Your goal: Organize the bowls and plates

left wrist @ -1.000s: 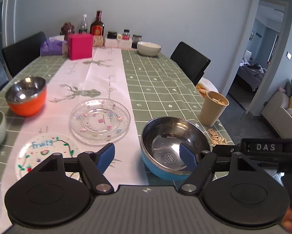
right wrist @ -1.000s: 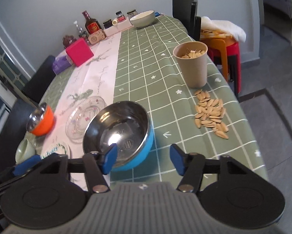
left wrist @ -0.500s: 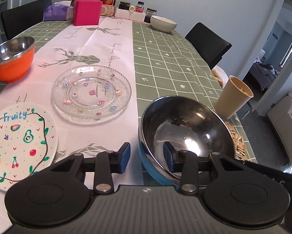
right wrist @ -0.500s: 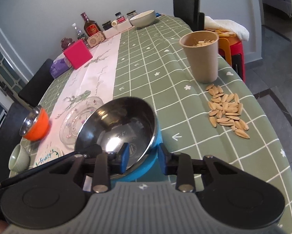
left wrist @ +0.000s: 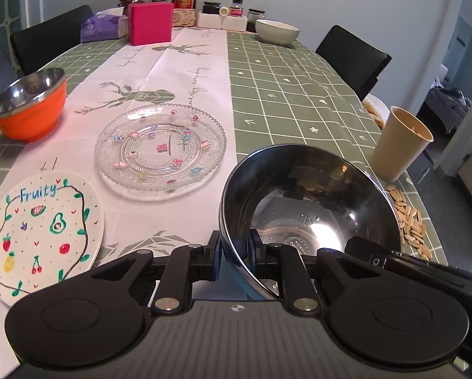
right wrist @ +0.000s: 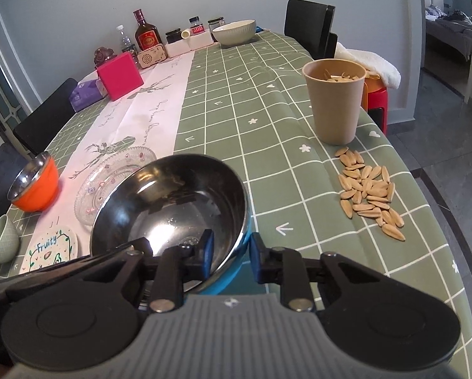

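Clamping the blue steel bowl point(left wrist: 311, 208) — left tongs point(left wrist: 233, 254) and right tongs point(right wrist: 228, 252) have just closed on its rim — nothing stacked yet; orange bowl point(left wrist: 31, 107), glass plate point(left wrist: 162, 150) and fruity plate point(left wrist: 40, 233) lie apart.

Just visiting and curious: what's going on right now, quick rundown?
Left gripper and right gripper have just closed on blue steel bowl, opposite rim sides. Glass plate sits close beside it.

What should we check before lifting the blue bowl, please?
1. Left gripper astride the bowl rim, jaws just closing: ok.
2. Right gripper astride the opposite rim, jaws just closing: ok.
3. Pads pressing firmly on both sides: cannot tell.
4. Bowl empty: ok.
5. Glass plate apart from the bowl: ok.
6. Cup and seeds apart from the bowl: ok.
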`<move>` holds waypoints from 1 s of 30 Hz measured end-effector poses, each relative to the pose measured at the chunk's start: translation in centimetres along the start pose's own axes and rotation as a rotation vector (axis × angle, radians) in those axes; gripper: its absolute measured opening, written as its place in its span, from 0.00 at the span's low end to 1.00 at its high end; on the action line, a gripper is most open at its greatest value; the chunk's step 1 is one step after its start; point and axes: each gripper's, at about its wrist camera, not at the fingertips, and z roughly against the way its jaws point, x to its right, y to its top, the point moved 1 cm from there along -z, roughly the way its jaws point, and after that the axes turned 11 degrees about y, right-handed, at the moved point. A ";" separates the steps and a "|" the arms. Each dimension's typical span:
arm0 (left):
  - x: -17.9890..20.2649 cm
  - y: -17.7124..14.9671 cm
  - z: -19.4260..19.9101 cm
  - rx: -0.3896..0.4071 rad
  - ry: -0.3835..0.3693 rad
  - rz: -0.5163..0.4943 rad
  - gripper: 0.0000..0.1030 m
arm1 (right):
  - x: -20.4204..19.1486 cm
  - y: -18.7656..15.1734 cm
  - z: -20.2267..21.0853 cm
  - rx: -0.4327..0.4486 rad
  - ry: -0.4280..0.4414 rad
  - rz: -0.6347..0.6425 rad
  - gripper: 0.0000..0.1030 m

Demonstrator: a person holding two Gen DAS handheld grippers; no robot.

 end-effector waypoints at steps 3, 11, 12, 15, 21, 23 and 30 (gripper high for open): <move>-0.1 -0.1 0.7 0.015 0.009 -0.007 0.18 | -0.5 0.2 0.6 0.017 -0.002 0.028 0.22; -1.5 0.0 3.2 0.027 0.041 -0.015 0.18 | -1.8 0.1 2.3 0.037 0.056 0.031 0.22; -1.8 -0.1 3.7 0.030 0.057 -0.019 0.18 | -1.9 0.0 2.5 0.027 0.072 0.015 0.22; -3.1 -1.3 5.8 0.056 0.118 -0.015 0.18 | -2.5 -0.9 3.5 -0.009 0.159 -0.055 0.23; -7.1 -3.9 9.4 0.043 0.142 0.045 0.18 | -6.2 -3.3 6.0 -0.042 0.243 0.009 0.24; -8.2 -4.5 10.3 0.021 0.144 0.060 0.18 | -7.4 -4.1 6.9 -0.049 0.263 0.039 0.24; -11.3 -6.9 14.0 0.058 0.174 0.084 0.19 | -8.7 -6.7 8.8 -0.111 0.394 -0.010 0.29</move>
